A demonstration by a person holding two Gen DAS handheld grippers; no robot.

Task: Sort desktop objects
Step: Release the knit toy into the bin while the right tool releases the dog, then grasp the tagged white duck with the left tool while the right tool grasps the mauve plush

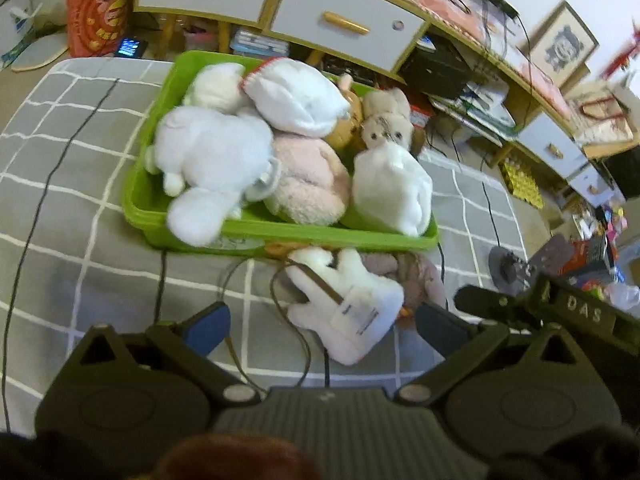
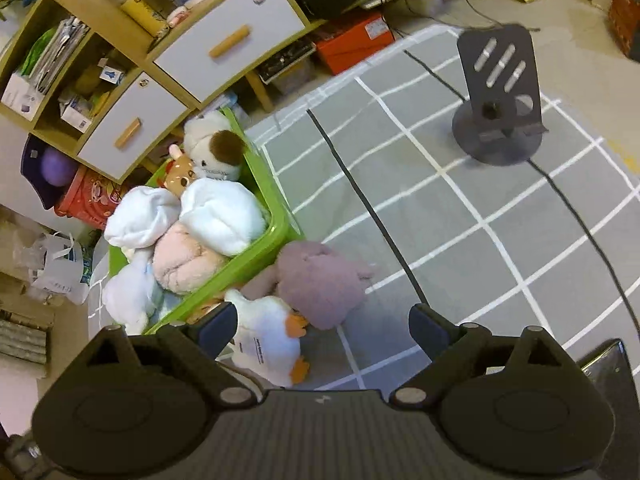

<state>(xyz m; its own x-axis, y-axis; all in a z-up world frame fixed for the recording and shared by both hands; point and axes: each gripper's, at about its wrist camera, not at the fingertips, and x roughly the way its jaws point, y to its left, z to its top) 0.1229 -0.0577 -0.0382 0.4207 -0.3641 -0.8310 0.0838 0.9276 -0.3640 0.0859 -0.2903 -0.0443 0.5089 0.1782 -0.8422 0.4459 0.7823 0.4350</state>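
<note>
The left hand-held gripper is hovering with its jaws spread wide, empty, over a white plush duck lying just near of the green bin full of plush toys. The right hand-held gripper is likewise gaping empty above the duck and a purple plush touching it on the grey checked cloth.

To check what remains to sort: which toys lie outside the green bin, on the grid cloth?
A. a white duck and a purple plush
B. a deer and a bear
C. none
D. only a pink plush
A: the duck and purple plush lie on the cloth beside the bin.
</note>
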